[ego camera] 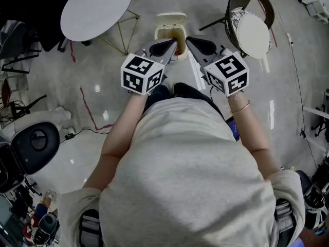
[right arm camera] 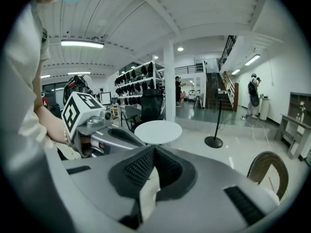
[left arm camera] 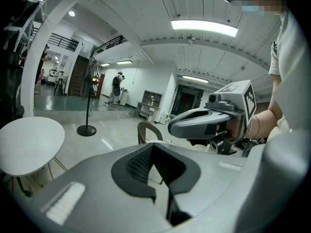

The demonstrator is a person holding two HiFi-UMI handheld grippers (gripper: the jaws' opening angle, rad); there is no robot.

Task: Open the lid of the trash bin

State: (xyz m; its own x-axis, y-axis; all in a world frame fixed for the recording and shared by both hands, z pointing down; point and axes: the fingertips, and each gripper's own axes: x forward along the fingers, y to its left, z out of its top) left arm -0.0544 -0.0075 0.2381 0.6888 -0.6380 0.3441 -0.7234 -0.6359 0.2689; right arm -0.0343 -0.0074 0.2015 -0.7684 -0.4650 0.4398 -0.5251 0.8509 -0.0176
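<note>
Trash bin, on the floor at 12 o'clock, just beyond both tips; its lid appears already tipped up at the far rim, with the inside showing. Left hand-held gripper and right hand-held gripper: jaws together, nothing between them. Lid probably light, stiff, hinged plastic; best taken at its free front edge

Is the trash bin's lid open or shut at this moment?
Open. In the head view the lid is tipped back behind the trash bin, and the bin's brownish inside shows through the uncovered mouth.
</note>
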